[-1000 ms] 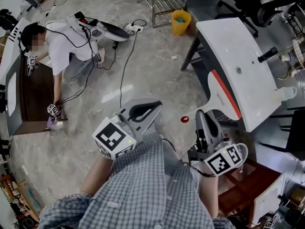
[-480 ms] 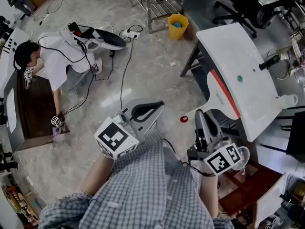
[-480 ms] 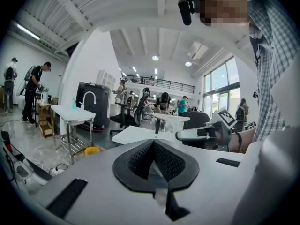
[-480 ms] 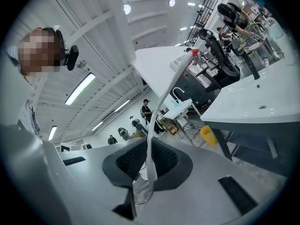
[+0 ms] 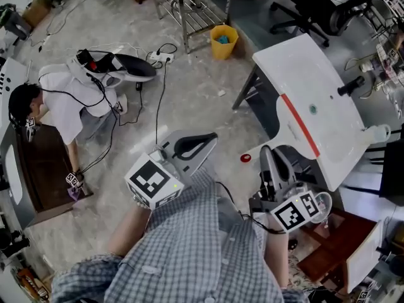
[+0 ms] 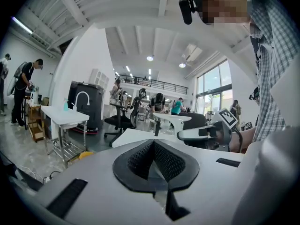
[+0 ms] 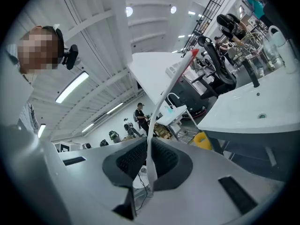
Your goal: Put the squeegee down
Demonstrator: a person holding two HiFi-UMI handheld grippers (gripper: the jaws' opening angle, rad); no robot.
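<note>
My right gripper (image 5: 270, 160) is shut on the squeegee (image 5: 297, 124), a thin white handle under a wide white head with a red edge. In the right gripper view the handle (image 7: 158, 109) rises from between the black pads, where the right gripper (image 7: 147, 161) clamps it, up to the head overhead. The squeegee is held in the air in front of the white sink table (image 5: 328, 74). My left gripper (image 5: 189, 147) is at the lower middle, pads together, holding nothing. The left gripper view shows the left gripper (image 6: 154, 159) with its pads meeting and nothing between them.
The sink table carries a black faucet (image 5: 351, 84). A yellow bin (image 5: 223, 41) and a metal rack (image 5: 196, 8) stand beyond it. A person (image 5: 63, 106) kneels at the left by a brown cabinet (image 5: 44, 163). Cables and a small red item (image 5: 245, 158) lie on the floor.
The head view has swung a little, so the floor and table sit differently in frame. Both grippers and the squeegee hold the same pose. The kneeling person has shifted slightly.
</note>
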